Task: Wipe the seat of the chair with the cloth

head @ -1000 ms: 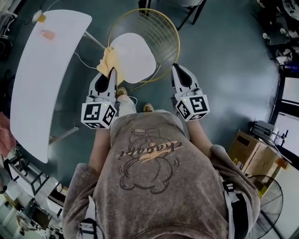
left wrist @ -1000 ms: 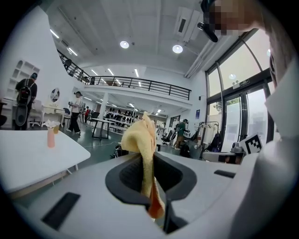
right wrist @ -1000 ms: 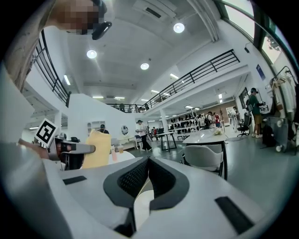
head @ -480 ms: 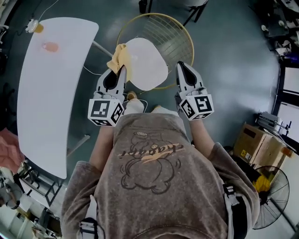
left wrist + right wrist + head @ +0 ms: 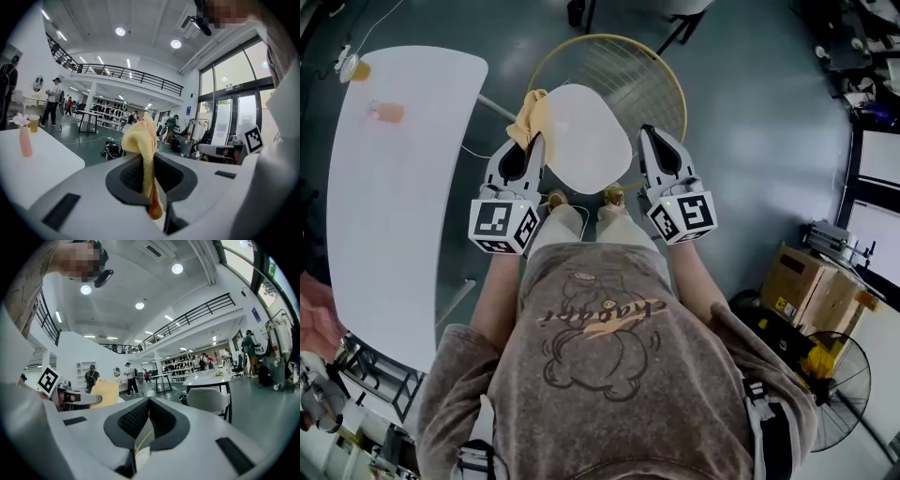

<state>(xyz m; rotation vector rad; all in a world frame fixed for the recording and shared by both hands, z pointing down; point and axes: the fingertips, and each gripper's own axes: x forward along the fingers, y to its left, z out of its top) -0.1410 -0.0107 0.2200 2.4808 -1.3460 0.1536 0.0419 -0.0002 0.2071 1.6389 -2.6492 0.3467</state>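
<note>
Left tool point(image 5: 532, 145) clamps the cloth point(image 5: 528, 114) near the seat point(image 5: 586, 136) edge; right tool point(image 5: 645, 133) is closed, empty. Risk: the thin pinched fold slips free under wiping drag.

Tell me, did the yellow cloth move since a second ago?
Yes. Held in the left tool, the cloth has slid along the white seat's left edge, farther from the person.

Dim head view, fisheye-warped edges, possibly soft
</note>
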